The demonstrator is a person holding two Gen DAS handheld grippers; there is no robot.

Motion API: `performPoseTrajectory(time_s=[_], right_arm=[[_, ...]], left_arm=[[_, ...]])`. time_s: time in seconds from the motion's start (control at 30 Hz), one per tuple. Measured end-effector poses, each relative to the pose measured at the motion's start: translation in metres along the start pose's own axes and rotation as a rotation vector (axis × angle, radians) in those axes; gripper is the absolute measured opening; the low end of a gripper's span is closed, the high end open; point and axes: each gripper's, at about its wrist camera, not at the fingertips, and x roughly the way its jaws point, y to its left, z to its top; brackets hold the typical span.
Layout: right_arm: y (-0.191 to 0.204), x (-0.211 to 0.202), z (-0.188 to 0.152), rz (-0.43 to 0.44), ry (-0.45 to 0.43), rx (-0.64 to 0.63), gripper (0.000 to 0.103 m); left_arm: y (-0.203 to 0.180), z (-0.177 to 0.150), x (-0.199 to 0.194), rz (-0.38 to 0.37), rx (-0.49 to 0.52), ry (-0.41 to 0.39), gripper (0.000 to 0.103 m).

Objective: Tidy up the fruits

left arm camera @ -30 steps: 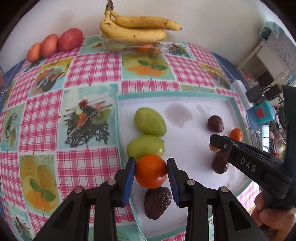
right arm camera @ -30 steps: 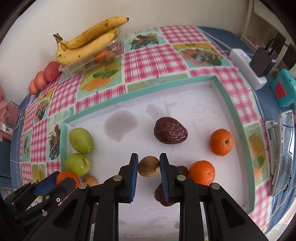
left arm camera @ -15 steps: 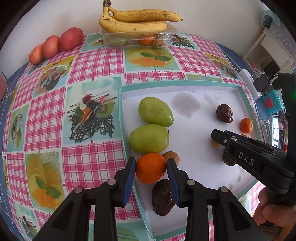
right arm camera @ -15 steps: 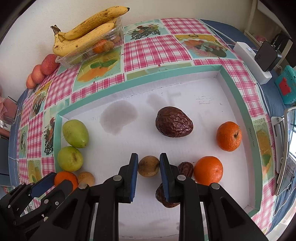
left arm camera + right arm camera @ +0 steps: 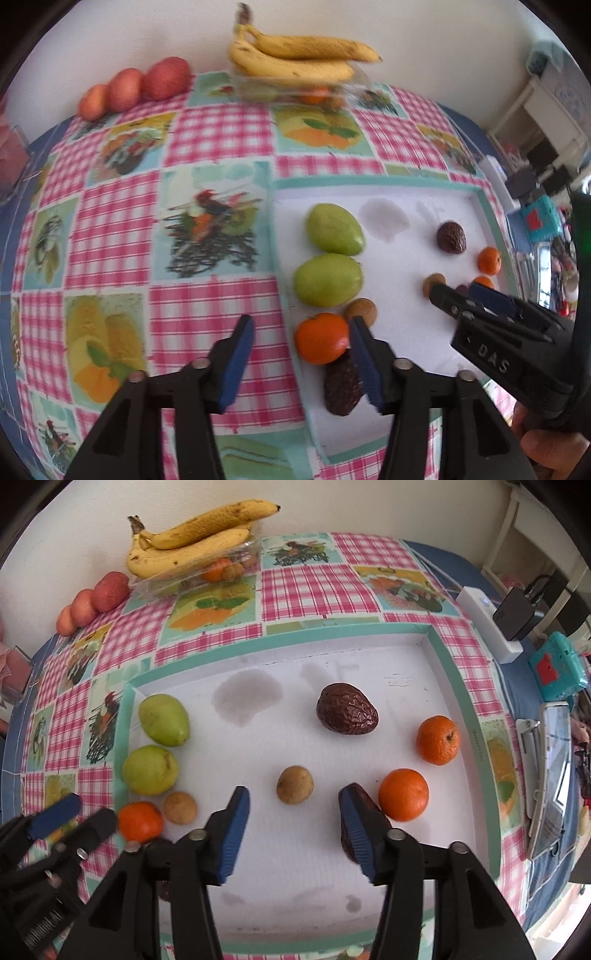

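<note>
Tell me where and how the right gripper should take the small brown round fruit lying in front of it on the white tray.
Grip the small brown fruit across its widest middle, coming straight forward and down with the right gripper, whose jaws stand open either side of it. It is nearly round and sits alone on the white tray, so probably any pair of opposite sides would do.

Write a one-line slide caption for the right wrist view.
Open right gripper hovers before a small brown fruit on the white tray, oranges at its right.
</note>
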Motion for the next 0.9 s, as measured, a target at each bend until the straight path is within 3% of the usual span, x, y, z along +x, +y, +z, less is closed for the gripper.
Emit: performPoseTrajectory(time_s=[0.1, 0.17, 0.23, 0.33, 0.67, 0.9], right_arm=[[0.004, -0.011, -0.006, 0.009, -0.015, 0.006, 0.064], [0.007, -0.018, -0.012, 0.018, -0.026, 0.007, 0.078], [0.011, -0.024, -0.019, 0.025, -0.036, 0.004, 0.081], [0.017, -0.031, -0.032, 0.044, -0.049, 0.006, 0.089], [0.031, -0.064, -0.067, 0.071, -0.136, 0.018, 0.090], [0.036, -0.067, -0.069, 0.052, -0.141, -0.003, 0.090]], left_arm=[[0.021, -0.005, -0.013, 0.054, -0.051, -0.043, 0.078], [0.036, -0.010, -0.020, 0.114, -0.085, -0.067, 0.088], [0.050, -0.016, -0.027, 0.160, -0.114, -0.085, 0.103], [0.066, -0.026, -0.037, 0.198, -0.153, -0.110, 0.103], [0.074, -0.057, -0.070, 0.212, -0.127, -0.176, 0.103], [0.075, -0.070, -0.083, 0.207, -0.128, -0.189, 0.103]])
